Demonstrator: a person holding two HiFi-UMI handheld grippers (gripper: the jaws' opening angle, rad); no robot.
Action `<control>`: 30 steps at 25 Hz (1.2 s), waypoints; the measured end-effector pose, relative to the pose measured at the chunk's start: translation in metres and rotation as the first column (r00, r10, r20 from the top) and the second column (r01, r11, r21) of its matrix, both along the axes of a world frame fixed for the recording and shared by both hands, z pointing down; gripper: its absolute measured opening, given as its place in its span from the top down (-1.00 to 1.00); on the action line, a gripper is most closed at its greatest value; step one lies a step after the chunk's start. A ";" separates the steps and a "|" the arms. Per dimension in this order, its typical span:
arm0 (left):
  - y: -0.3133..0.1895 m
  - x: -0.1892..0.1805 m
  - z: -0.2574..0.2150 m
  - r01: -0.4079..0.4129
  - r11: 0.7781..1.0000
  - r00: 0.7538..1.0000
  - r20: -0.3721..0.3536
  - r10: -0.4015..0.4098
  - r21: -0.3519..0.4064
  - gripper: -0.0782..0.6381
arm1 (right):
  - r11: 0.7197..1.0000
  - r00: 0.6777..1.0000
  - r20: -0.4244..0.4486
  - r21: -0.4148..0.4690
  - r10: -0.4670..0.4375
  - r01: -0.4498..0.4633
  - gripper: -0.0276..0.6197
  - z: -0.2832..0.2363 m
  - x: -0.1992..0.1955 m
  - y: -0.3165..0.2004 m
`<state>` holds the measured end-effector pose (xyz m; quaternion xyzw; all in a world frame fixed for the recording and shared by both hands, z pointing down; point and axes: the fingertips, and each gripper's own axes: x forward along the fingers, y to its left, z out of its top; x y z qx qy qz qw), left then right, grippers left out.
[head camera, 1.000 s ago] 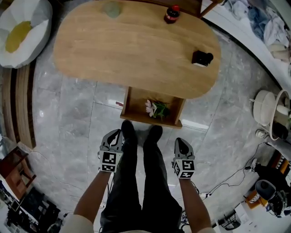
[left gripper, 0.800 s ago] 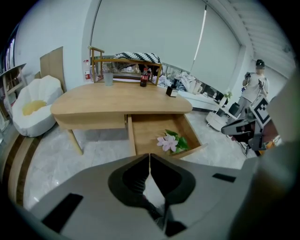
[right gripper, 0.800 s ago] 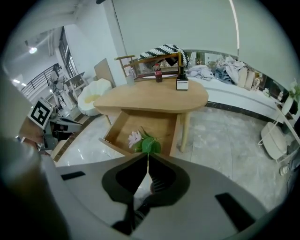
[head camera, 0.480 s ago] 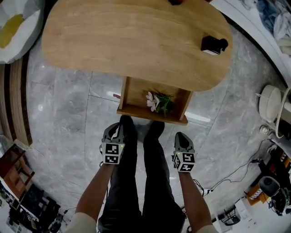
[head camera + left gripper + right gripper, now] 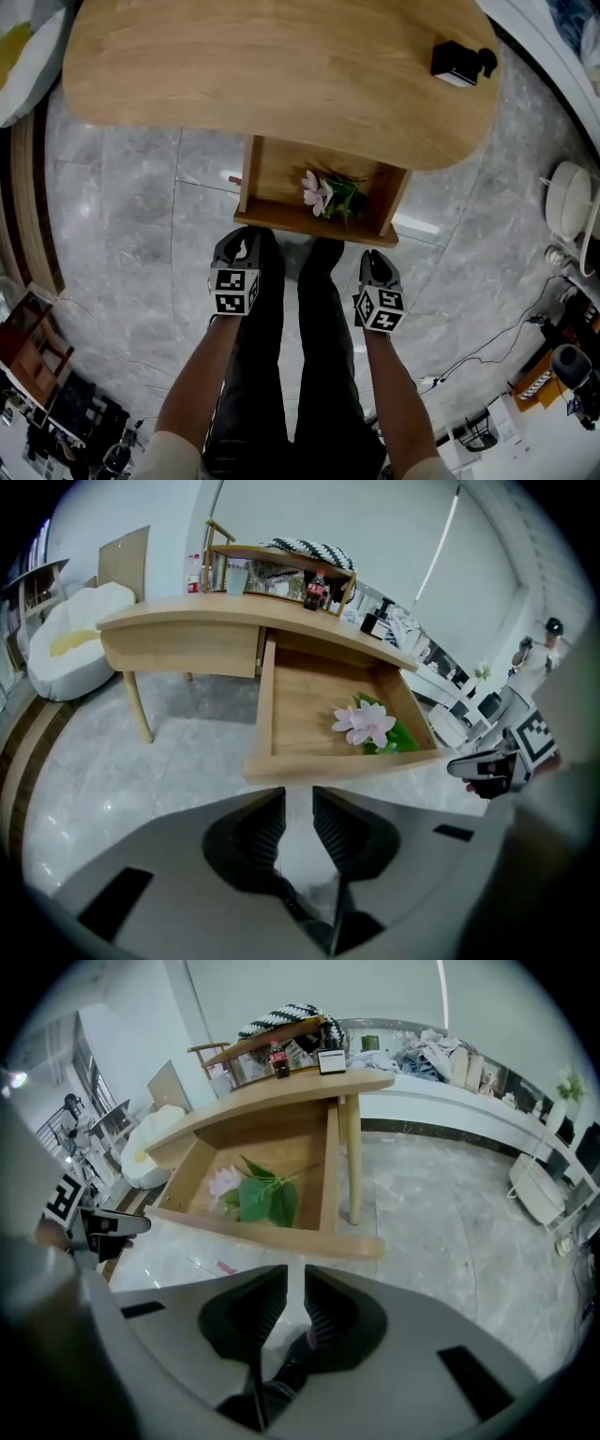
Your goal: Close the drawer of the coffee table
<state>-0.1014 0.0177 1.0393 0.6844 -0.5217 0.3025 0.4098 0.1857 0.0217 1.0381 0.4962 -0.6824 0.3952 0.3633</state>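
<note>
The pulled-out light wooden drawer (image 5: 317, 223) lies just beyond, front board running left-to-right, equally near the left hand-held gripper (image 5: 241, 239), slightly parted and empty, and the right hand-held gripper (image 5: 376, 258), whose empty jaws have just been opening.

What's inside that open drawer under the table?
A pink flower with green leaves lies on the wooden bottom of the drawer, toward its right side. From above, the table top covers the drawer's back end, so that part can't be seen.

Wooden drawer (image 5: 311, 222) open beneath coffee table (image 5: 262, 66)
</note>
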 end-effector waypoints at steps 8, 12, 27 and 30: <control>-0.008 0.002 0.007 0.040 0.999 0.999 -0.004 -0.040 -0.013 0.49 | 0.998 0.998 -0.006 0.016 0.058 -0.058 0.68 0.009 -0.001 -0.007; -0.007 0.002 0.005 0.042 0.999 0.999 -0.002 -0.042 -0.016 0.49 | 0.996 0.996 -0.017 0.025 0.091 -0.091 0.64 0.008 -0.004 -0.011; -0.010 0.001 0.000 0.036 0.998 0.999 -0.007 -0.037 -0.041 0.49 | 0.991 0.991 -0.024 0.036 0.129 -0.128 0.59 0.001 -0.005 -0.015; -0.009 0.003 -0.006 0.034 0.999 0.999 -0.008 -0.034 -0.035 0.49 | 0.990 0.991 -0.027 0.054 0.133 -0.132 0.60 -0.005 -0.003 -0.016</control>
